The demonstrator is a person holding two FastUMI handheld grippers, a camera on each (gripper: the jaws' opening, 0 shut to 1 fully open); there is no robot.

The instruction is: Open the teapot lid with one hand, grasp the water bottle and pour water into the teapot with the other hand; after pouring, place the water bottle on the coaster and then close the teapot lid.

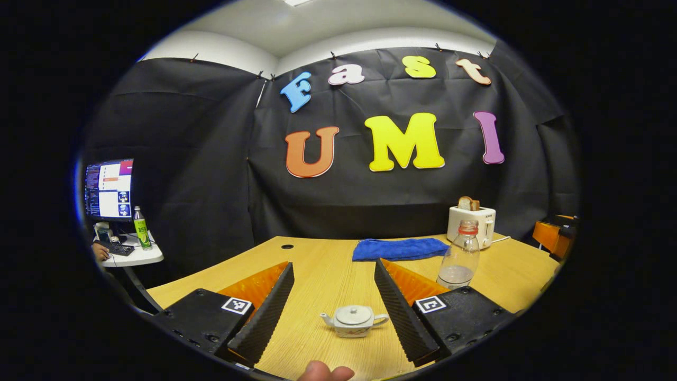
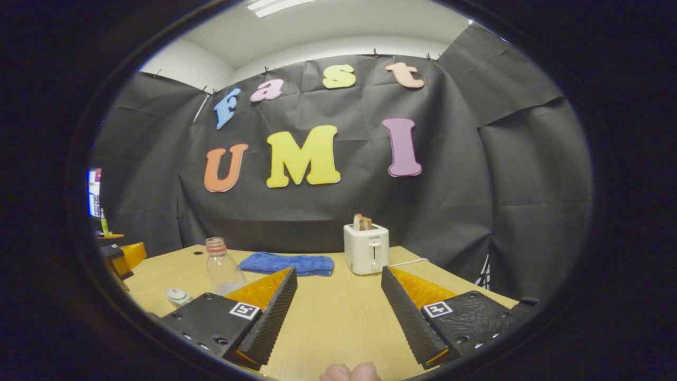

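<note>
A small white teapot [image 1: 353,320] stands on the wooden table [image 1: 322,275] with its lid on. It sits low between the fingers of my left gripper [image 1: 333,263], which is open and touches nothing. A clear water bottle [image 1: 459,254] with a red neck ring and a little water stands upright, to the right of and beyond the teapot. In the right gripper view the bottle [image 2: 222,270] stands left of my right gripper [image 2: 339,271], which is open over bare table [image 2: 338,312]. The teapot [image 2: 179,296] peeks in at the lower left.
A blue cloth [image 1: 399,248] lies at the back of the table. A white toaster [image 1: 472,222] with bread in it stands beside the cloth at the back right. Off the table's left, a monitor [image 1: 108,189] and a green bottle [image 1: 142,228] stand on a small white stand.
</note>
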